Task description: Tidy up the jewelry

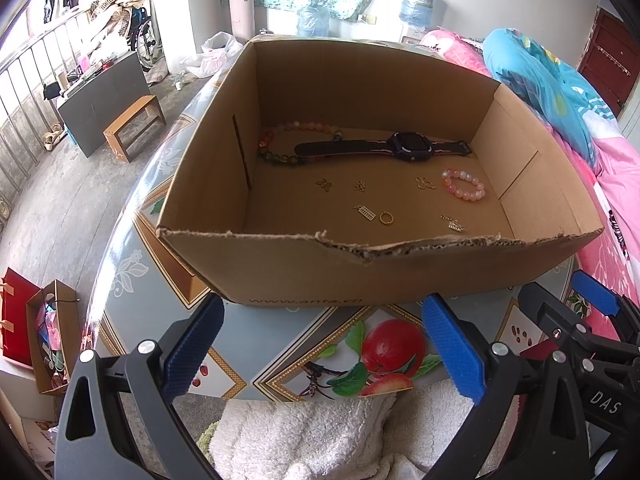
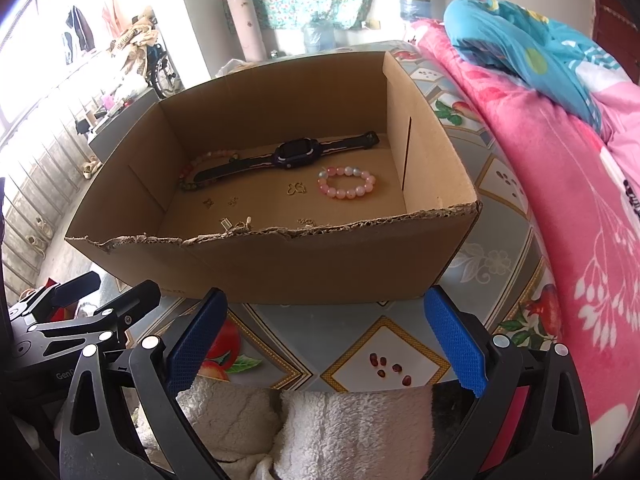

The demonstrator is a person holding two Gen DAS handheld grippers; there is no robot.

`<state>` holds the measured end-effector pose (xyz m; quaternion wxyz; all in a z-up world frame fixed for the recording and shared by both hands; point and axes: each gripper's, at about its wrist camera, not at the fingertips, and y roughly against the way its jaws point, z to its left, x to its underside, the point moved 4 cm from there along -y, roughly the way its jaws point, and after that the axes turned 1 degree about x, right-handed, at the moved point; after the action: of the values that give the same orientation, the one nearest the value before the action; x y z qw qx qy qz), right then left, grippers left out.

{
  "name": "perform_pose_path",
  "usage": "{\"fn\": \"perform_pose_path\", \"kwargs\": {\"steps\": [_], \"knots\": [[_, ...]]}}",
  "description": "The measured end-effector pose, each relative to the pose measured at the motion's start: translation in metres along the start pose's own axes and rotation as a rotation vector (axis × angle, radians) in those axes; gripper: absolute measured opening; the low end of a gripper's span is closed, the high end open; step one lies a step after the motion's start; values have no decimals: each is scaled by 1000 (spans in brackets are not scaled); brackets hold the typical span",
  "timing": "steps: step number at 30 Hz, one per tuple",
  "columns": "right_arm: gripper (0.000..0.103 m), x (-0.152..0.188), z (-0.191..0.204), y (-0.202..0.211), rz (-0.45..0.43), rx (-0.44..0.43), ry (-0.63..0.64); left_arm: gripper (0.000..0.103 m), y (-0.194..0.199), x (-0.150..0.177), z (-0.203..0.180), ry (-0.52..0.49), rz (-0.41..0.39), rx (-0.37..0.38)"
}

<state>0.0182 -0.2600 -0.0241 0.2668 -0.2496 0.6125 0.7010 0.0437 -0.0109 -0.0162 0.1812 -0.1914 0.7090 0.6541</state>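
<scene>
The box's (image 1: 304, 272) torn front wall stands between both grippers and the jewelry – watch (image 1: 400, 147) and pink bracelet (image 2: 346, 182) lie inside, toward 12 o'clock. Left gripper (image 1: 320, 344) and right gripper (image 2: 326, 344) gape wide, holding nothing.

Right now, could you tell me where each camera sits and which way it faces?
Left wrist: on the left claw, open, facing the brown cardboard box; the right claw shows at right.
Right wrist: on the right claw, open, facing the same box; the left claw's black frame shows at left.
Shared: the black wristwatch.
</scene>
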Motion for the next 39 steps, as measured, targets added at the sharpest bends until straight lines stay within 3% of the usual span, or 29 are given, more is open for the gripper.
{"fn": "perform_pose_path", "kwargs": {"steps": [39], "knots": [[95, 0, 2, -3, 2, -3, 3, 97, -1, 1, 0, -1, 3, 0]]}}
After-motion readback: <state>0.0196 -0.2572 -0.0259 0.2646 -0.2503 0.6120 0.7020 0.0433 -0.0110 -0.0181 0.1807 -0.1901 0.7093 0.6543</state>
